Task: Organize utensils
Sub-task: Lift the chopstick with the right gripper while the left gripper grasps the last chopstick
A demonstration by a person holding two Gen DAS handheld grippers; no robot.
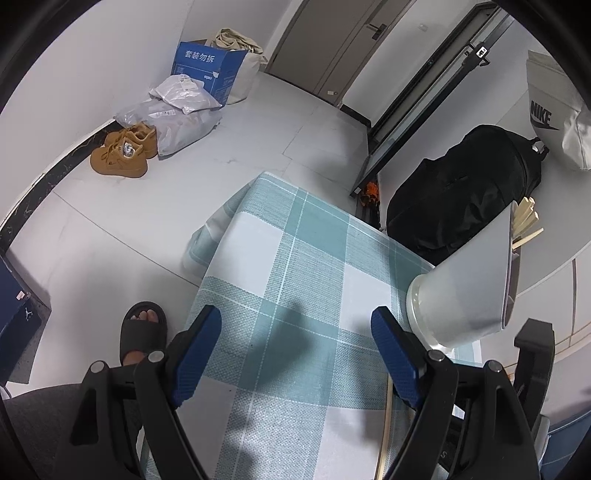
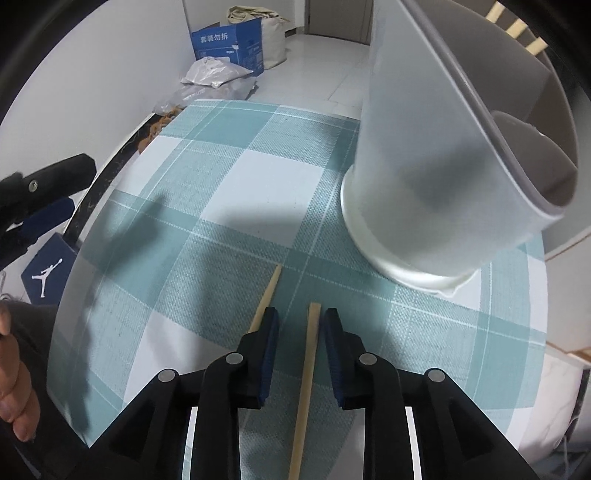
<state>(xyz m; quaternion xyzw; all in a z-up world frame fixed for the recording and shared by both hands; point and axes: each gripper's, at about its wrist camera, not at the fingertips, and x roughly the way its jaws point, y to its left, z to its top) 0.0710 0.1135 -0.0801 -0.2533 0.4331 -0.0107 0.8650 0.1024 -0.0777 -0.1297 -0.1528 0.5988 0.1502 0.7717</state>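
Note:
A white utensil holder [image 1: 465,291] [image 2: 424,166] stands on the teal checked tablecloth [image 2: 236,177], with several wooden chopsticks [image 1: 526,218] [image 2: 517,27] sticking out of it. One loose chopstick [image 2: 310,354] lies on the cloth between the fingers of my right gripper [image 2: 301,314]. It sits close to the right pad and apart from the left one, so the jaws stand open around it. A second chopstick [image 2: 267,295] lies just left of the left finger. My left gripper [image 1: 295,317] hangs wide open over bare cloth with nothing in it, left of the holder.
The table's far and left edges drop to a white floor. On it lie tan shoes [image 1: 123,149], plastic bags [image 1: 177,118] and a blue box [image 1: 207,70]. A black backpack [image 1: 465,188] is beyond the table. A foot in a black slipper [image 1: 142,332] stands by the table's left edge.

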